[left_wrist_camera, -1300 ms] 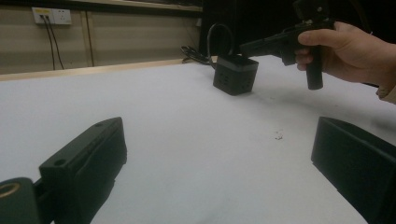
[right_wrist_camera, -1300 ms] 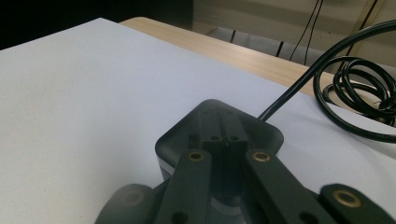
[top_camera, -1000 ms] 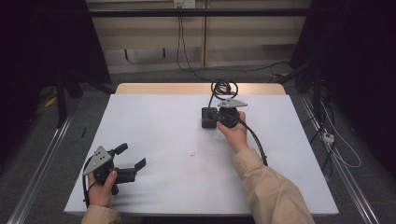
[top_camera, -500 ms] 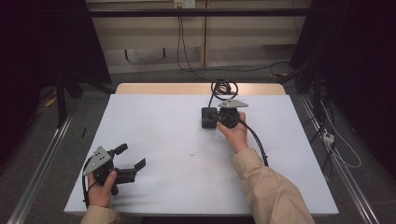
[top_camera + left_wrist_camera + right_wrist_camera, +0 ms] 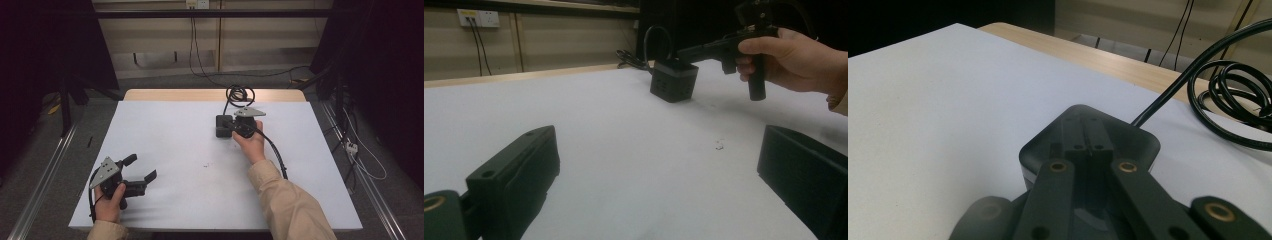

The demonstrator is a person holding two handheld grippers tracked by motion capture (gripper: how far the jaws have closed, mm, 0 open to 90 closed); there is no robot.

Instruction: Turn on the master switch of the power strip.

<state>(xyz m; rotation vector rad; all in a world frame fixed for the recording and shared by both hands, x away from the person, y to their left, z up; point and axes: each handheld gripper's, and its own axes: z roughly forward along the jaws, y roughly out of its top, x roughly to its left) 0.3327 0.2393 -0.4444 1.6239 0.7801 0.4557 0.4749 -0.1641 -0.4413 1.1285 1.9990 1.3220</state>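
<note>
So we're sitting at the part where the right gripper [image 5: 231, 127] is hovering right over the little black box [image 5: 222, 126] at the far middle of the worktop [image 5: 170, 135], a bit right of centre. In the right gripper view its jaws are pinched fully together, tips touching, poised over the top of the box [image 5: 1088, 150], and we can't tell if the tips are actually resting on it or just above. Nothing is clamped between them, so we're reading this as lining up for a grab rather than holding anything. Our guess for the next move: the jaws are going to need spreading wide enough to straddle the box's sides, then dropping down around it, and that black cable [image 5: 239, 93] coiling off the far side is probably going to tug back a bit if the box gets lifted. The box itself is looking like a squat, dark cube with rounded corners and a matte finish; from the left gripper view [image 5: 673, 80] it's sitting flat and upright, with some faint marks on the side that are too small for us to read. Meanwhile the left gripper [image 5: 140, 168] is hanging out at the near left corner, jaws spread wide with nothing in them, well apart from the box.
</note>
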